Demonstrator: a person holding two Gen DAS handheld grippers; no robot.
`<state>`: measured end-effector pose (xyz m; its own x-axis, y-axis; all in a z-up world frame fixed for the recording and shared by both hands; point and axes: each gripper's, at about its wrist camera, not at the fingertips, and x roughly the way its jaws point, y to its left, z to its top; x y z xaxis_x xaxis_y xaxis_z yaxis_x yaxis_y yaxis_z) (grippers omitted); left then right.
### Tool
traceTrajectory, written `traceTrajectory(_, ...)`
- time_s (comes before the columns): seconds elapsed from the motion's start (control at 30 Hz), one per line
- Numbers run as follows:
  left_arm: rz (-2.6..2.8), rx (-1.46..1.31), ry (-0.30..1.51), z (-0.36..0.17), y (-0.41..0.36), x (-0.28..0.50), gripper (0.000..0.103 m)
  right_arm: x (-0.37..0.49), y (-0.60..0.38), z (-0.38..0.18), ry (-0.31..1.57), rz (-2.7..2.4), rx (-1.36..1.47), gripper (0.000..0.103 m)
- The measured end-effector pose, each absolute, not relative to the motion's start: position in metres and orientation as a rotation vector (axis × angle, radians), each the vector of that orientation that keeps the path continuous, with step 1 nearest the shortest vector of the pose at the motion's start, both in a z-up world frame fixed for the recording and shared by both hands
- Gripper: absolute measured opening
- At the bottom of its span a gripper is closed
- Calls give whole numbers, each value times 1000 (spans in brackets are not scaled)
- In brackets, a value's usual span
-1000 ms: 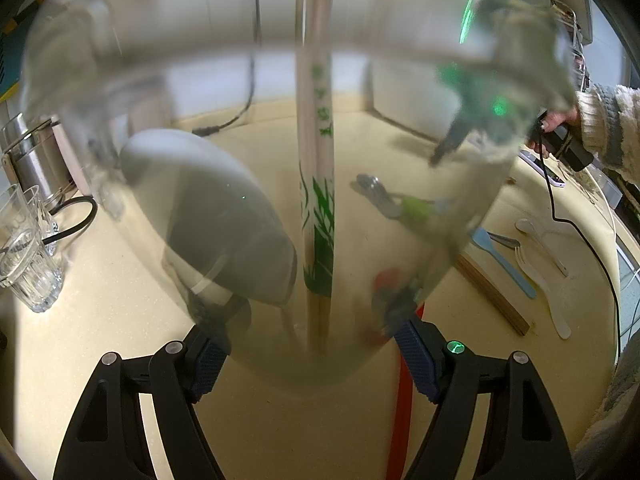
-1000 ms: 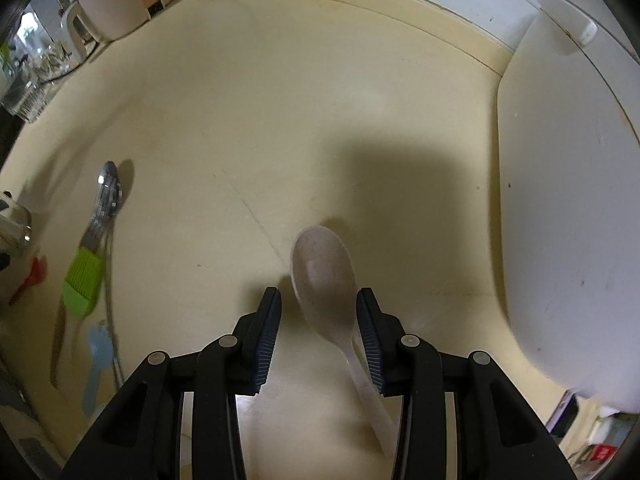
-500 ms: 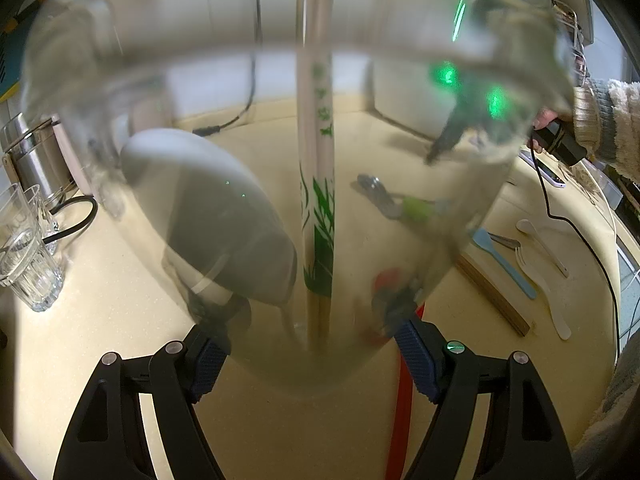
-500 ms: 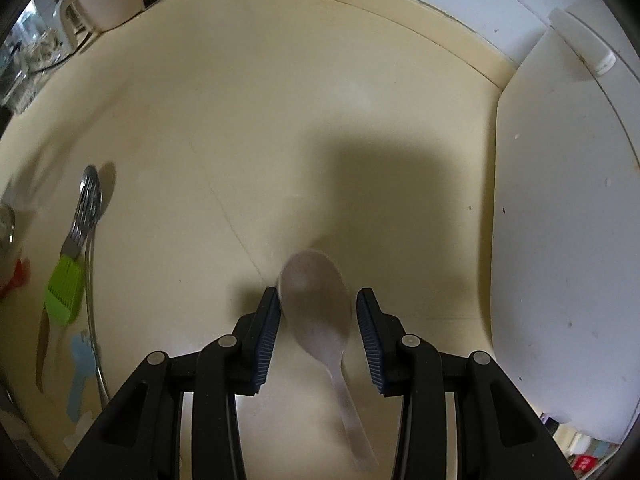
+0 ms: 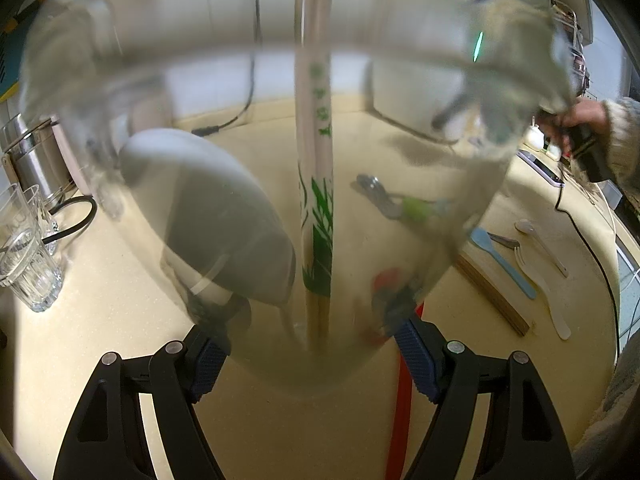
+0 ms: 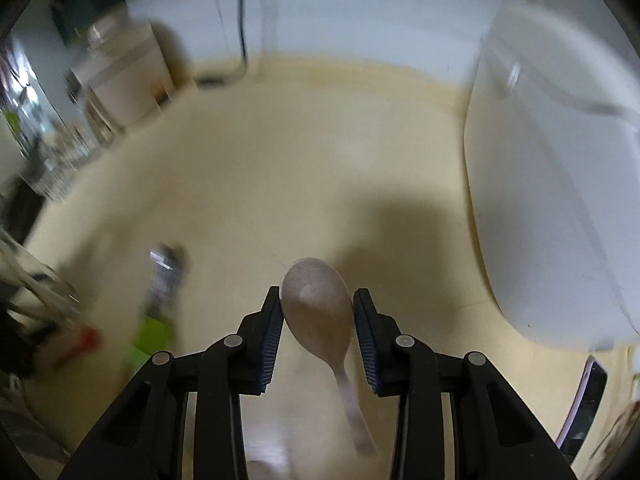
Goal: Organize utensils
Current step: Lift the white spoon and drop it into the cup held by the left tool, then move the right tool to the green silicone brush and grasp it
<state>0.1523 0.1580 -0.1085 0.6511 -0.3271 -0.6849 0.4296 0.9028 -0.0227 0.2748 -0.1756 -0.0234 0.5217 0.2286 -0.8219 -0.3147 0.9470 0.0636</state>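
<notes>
My left gripper (image 5: pixel 310 350) is shut on a clear glass cup (image 5: pixel 280 160) that fills the left wrist view; inside it stand wrapped chopsticks (image 5: pixel 318 200) with green print and a large pale spoon (image 5: pixel 200 216). My right gripper (image 6: pixel 316 340) is shut on the bowl of a pale beige spoon (image 6: pixel 316 312), held above the cream counter (image 6: pixel 280 160), its handle hanging down toward the camera. More utensils lie on the counter: a green-handled brush with a metal piece (image 5: pixel 404 204), a blue spoon (image 5: pixel 500 260), a white fork (image 5: pixel 540 288), a white spoon (image 5: pixel 540 240) and a red-handled tool (image 5: pixel 400 400).
Drinking glasses (image 5: pixel 24 256) and a steel container (image 5: pixel 32 160) stand at the left. A wooden strip (image 5: pixel 492 296) lies at the right. A large white board (image 6: pixel 552 200) leans at the right in the right wrist view; a white appliance (image 6: pixel 124 76) and cable (image 6: pixel 240 20) stand at the back.
My right gripper has lifted and tilted up with the beige spoon, and the view now looks farther across the counter, blurred. The left gripper and cup have stayed still.
</notes>
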Motion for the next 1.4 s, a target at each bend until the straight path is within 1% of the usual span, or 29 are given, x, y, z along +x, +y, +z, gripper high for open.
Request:
traceTrajectory(0.03,-431,146,747,-108,158,152,79,264,-178,-22,943,334,-81,35)
traceTrajectory(0.1,-431,146,747,-108,158,152,79,240,-172,5,864,368,-38,35)
traceTrajectory(0.33,-432,146,747,-108,158,152,79,187,-102,112,605,607,47,35)
traceTrajectory(0.4,-432,146,747,-108,158,152,79,176,-88,137,555,723,108,35)
traceTrajectory(0.5,-432,146,747,-108,158,152,79,166,-61,154,518,877,198,35)
traceTrajectory(0.6,-432,146,747,-108,158,152,79,165,-26,144,531,955,225,35)
traceTrajectory(0.7,-432,146,747,-108,158,152,79,170,15,119,583,956,198,35)
traceTrajectory(0.8,-433,145,747,-108,158,153,79,178,38,82,686,941,182,36)
traceTrajectory(0.87,-434,144,747,-108,158,153,79,182,50,61,737,927,145,38)
traceTrajectory(0.9,-434,144,747,-108,158,153,79,181,54,54,759,909,122,42)
traceTrajectory(0.93,-434,144,747,-108,158,153,79,185,51,48,767,889,107,53)
traceTrajectory(0.97,-434,144,747,-108,158,153,79,185,46,44,774,852,89,61)
traceTrajectory(1.17,-434,144,747,-108,157,153,80,188,-32,52,791,633,175,63)
traceTrajectory(1.4,-434,144,747,-108,157,153,80,191,-129,30,863,137,158,63)
